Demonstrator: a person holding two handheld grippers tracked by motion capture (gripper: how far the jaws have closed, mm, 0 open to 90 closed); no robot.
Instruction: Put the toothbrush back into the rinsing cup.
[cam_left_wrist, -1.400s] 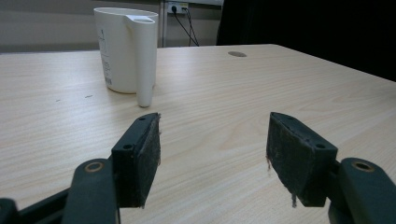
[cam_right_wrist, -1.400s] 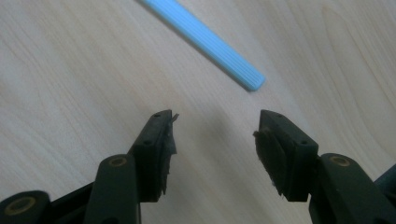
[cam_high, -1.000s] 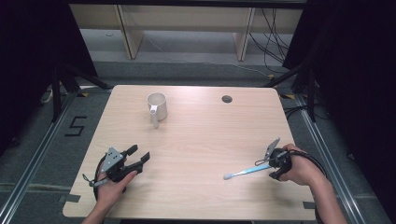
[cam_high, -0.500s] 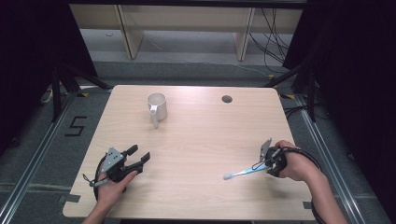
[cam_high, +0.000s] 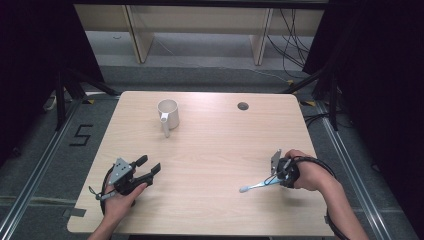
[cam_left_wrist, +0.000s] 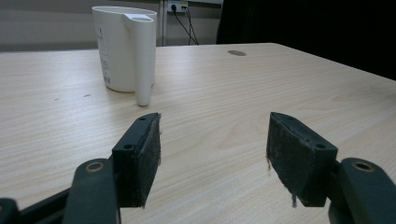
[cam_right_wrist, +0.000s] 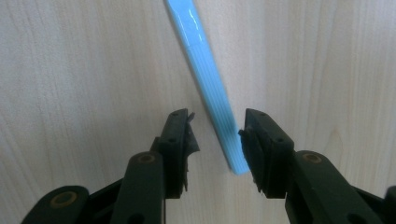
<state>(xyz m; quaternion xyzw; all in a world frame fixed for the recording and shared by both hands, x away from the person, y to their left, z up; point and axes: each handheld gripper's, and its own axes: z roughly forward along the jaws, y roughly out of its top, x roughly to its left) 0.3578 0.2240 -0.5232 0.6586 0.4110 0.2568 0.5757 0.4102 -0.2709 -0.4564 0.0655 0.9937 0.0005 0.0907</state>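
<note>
Pale wood-grain table (cam_high: 210, 150), one, set on a grey floor with dark curtains at both sides and light shelving behind.

One round dark grommet hole (cam_high: 243, 106) near the table's far edge, right of centre.

One white mug (cam_high: 168, 114), upright, on the far left-centre of the table, its handle turned toward the person; in the left gripper view it stands well beyond the jaws.

One light blue toothbrush (cam_high: 256, 186), lying flat on the near right of the table, white head pointing left, handle end toward the right gripper.

Two handheld grippers, one per hand.

Left gripper (cam_high: 148, 167): near left of the table, jaws spread wide, nothing between them, pointing toward the mug.

Right gripper (cam_right_wrist: 217, 140): near right of the table, jaws parted and set on either side of the toothbrush's handle end; the handle lies close against the right-hand pad, with a clear gap at the other. Not clamped.

One floor marking (cam_high: 81, 135), a "5", left of the table.
</note>
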